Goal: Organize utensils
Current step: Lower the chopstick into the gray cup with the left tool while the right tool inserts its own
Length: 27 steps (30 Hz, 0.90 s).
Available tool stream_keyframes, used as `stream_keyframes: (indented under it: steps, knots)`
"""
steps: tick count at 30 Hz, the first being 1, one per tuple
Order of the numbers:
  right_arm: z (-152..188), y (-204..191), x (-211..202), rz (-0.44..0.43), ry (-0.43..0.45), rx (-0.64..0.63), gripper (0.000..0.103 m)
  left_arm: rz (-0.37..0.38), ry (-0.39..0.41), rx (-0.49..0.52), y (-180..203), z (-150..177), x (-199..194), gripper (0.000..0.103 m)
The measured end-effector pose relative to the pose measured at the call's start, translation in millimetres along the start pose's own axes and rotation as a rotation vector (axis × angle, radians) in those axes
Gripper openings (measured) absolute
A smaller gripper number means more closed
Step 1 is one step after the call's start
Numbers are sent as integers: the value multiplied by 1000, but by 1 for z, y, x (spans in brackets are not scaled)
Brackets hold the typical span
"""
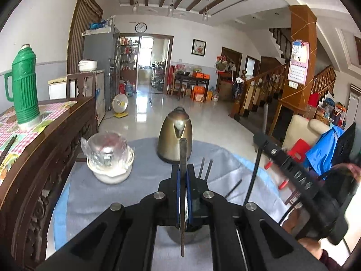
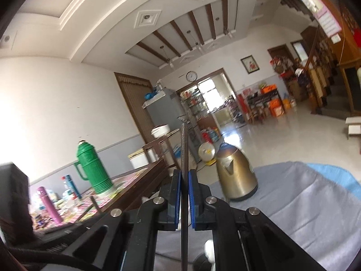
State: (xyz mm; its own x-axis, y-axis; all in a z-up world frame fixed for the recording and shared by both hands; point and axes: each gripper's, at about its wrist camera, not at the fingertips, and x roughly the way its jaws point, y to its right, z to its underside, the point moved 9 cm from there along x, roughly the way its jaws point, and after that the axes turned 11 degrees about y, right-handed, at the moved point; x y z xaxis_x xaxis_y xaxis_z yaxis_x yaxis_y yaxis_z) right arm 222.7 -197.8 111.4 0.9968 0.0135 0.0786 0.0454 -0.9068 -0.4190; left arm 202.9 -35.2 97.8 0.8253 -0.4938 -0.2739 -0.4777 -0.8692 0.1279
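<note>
**Each gripper clamps a chopstick above the grey cloth**

We take the brass kettle (image 1: 174, 135) as our landmark; it stands on a grey cloth (image 1: 225, 158) that covers a blue table (image 1: 59, 214).

Containers first. Left of the kettle, on the same cloth, a clear glass jug (image 1: 105, 148) sits inside a white bowl (image 1: 110, 172); we cannot tell what the jug holds. Nearer to us than the kettle, right under the left gripper, is the rim of a steel cup (image 1: 191, 232); the gripper hides most of it. Two dark sticks (image 1: 205, 168) rise just right of the gripper, in front of the kettle; we cannot tell where their lower ends rest. Far left of the kettle, a green thermos (image 1: 23, 85) stands on a checked cloth (image 1: 13, 133) on a wooden sideboard.

The left gripper (image 1: 183, 180) is clenched on a dark chopstick (image 1: 182, 158). The stick stands nearly upright between the blue pads (image 1: 178, 180), its top overlapping the kettle in view and its lower end pointing down over the cup.

The right gripper (image 2: 184, 194), seen to the kettle's left in its own view, is likewise clamped on a second chopstick (image 2: 185, 149), which runs straight up between its pads (image 2: 177, 192). In the left view that gripper is right of the kettle, held in a hand (image 1: 311, 244).
</note>
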Motion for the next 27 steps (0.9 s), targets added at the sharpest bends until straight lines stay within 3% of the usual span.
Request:
stream_keyframes:
  steps: [16,27]
  knots:
    - [5,18,55,163,137,-128,7,-21,124,-28,-2,-13,42,5]
    - [47,37,72,181,69,-124,7,-40,106,-48,-12,18,67,5]
